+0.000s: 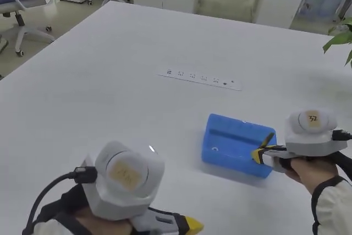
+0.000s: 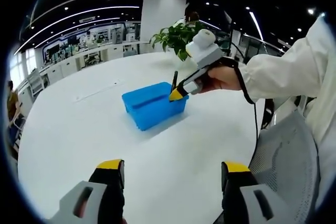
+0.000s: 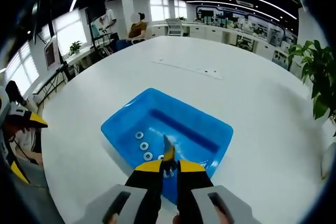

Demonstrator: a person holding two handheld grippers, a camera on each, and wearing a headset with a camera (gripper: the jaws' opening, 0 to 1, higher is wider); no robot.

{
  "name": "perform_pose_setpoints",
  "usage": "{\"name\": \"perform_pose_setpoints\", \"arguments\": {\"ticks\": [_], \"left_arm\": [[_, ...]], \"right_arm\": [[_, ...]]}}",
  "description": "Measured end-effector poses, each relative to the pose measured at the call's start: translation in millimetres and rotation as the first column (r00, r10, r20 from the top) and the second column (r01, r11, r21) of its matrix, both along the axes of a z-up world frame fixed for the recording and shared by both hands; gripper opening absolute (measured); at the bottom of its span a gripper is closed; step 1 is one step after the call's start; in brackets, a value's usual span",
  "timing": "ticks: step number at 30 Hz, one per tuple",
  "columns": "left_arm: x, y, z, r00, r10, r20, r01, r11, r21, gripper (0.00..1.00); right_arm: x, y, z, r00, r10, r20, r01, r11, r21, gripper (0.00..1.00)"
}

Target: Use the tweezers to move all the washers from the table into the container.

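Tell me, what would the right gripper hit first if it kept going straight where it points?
Probably the floor of the blue container: the right gripper holds tweezers aimed down into it, close by the washers. Depth is hard to judge.

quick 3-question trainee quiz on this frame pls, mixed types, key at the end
1. True or false: the left gripper is shut on the tweezers.
2. The washers lie: A) inside the blue container B) on its rim C) outside it.
3. Fill in: the tweezers are clamped in the ___ gripper.

Key: 1 false, its jaws stand open and empty; 2 A; 3 right gripper.
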State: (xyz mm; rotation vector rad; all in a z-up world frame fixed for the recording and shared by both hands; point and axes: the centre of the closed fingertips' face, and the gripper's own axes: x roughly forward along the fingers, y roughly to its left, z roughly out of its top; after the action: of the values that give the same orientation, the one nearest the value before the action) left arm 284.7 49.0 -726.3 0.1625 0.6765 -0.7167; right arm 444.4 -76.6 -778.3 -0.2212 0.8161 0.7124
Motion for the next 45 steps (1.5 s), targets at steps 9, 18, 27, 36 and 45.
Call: {"name": "perform_pose_setpoints", "arguments": {"ticks": [9,18,27,36,45], "left_arm": [[24.5,-14.3,40.8,0.993,-0.067,0.093,0.068,0.998,-0.015,0.67],[34.7,-46.9,67.7,0.972,-0.158,0.172,0.168,0.985,-0.043,0.52],[17.3,-84.7,62.5,0.937,-0.308,0.162,0.315,0.949,-0.021,0.31],[1.0,-108.4,52.2,0.903,-0.404,0.145,0.403,0.914,0.035,0.18],[-2.3,-121.5,49.4,0.880,-0.456,0.134,0.453,0.890,0.056,0.07]], "right_arm": [[-8.5,2.4,46.8,0.990,0.047,0.134,-0.053,0.998,0.038,0.05],[-62.5,16.2,76.4,0.964,0.160,0.214,-0.169,0.985,0.026,0.05],[-114.2,29.3,51.5,0.931,0.311,0.190,-0.301,0.950,-0.078,0.05],[-139.1,35.5,33.6,0.927,0.348,0.142,-0.340,0.937,-0.078,0.05],[-148.5,32.8,27.3,0.917,0.377,0.128,-0.366,0.925,-0.103,0.05]]}}
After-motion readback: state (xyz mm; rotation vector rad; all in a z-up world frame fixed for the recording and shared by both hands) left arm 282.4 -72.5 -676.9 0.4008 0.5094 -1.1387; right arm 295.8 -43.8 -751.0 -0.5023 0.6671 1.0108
